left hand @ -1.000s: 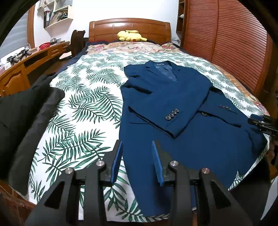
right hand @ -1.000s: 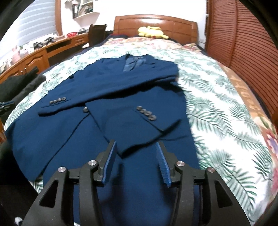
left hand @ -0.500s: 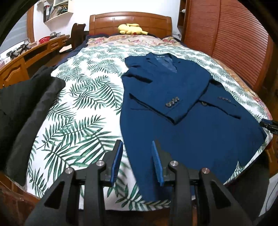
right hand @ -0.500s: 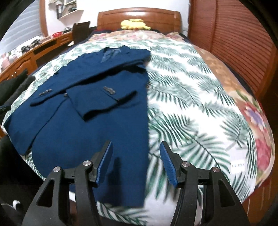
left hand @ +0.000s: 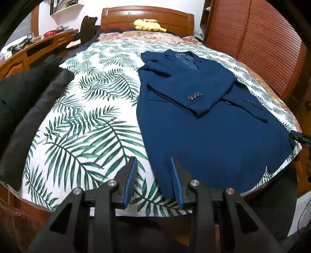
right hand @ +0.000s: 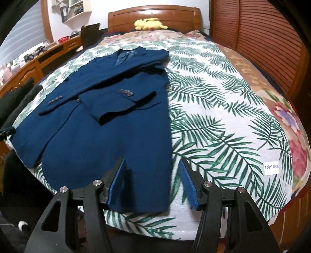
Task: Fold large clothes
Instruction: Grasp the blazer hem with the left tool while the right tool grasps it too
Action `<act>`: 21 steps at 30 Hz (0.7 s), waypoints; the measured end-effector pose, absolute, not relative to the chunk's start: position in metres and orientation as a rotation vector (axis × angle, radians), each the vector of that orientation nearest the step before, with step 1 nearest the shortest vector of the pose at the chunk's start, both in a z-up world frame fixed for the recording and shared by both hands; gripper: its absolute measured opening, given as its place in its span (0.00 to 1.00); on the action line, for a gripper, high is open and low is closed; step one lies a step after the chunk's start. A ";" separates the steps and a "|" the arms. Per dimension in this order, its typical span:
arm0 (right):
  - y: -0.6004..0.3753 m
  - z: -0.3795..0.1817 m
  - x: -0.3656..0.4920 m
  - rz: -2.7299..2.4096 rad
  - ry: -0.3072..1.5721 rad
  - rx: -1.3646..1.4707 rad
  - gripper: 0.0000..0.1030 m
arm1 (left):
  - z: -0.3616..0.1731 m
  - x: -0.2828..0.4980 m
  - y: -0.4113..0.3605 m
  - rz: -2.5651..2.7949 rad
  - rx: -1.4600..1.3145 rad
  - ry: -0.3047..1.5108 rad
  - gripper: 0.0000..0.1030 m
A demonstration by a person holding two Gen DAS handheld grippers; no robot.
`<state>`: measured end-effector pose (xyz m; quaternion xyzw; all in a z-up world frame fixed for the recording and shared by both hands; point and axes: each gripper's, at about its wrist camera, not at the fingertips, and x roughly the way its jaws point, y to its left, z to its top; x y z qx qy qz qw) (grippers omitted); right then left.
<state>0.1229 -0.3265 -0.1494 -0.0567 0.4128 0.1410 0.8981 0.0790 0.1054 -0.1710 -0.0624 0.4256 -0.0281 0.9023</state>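
A navy blue suit jacket (left hand: 204, 120) lies flat on the palm-leaf bedspread (left hand: 87, 120), collar toward the headboard, both sleeves folded across its front. It also shows in the right wrist view (right hand: 108, 124). My left gripper (left hand: 153, 175) is open and empty, hovering over the jacket's lower left hem corner at the foot of the bed. My right gripper (right hand: 153, 179) is open and empty, straddling the jacket's lower right hem edge. The right gripper's tip (left hand: 300, 137) shows at the right edge of the left wrist view.
A black garment (left hand: 25, 101) is piled on the bed's left edge. A yellow plush toy (left hand: 148, 24) sits by the wooden headboard (left hand: 147, 15). A wooden desk (left hand: 29, 50) runs along the left; a slatted wooden wardrobe (left hand: 262, 42) stands on the right.
Both grippers have drawn back and down toward the foot of the bed. The left one shifted left to the hem corner, the right one right to the hem edge. The jacket has not moved.
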 end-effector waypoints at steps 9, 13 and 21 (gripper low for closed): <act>-0.325 -0.164 0.125 0.297 0.875 -0.127 0.56 | -0.180 0.078 0.102 -0.050 -0.117 0.886 0.32; -0.324 -0.167 0.124 0.293 0.872 -0.137 0.56 | -0.182 0.078 0.100 -0.043 -0.116 0.883 0.32; -0.322 -0.168 0.119 0.306 0.871 -0.142 0.56 | -0.180 0.068 0.091 -0.109 -0.168 0.877 0.32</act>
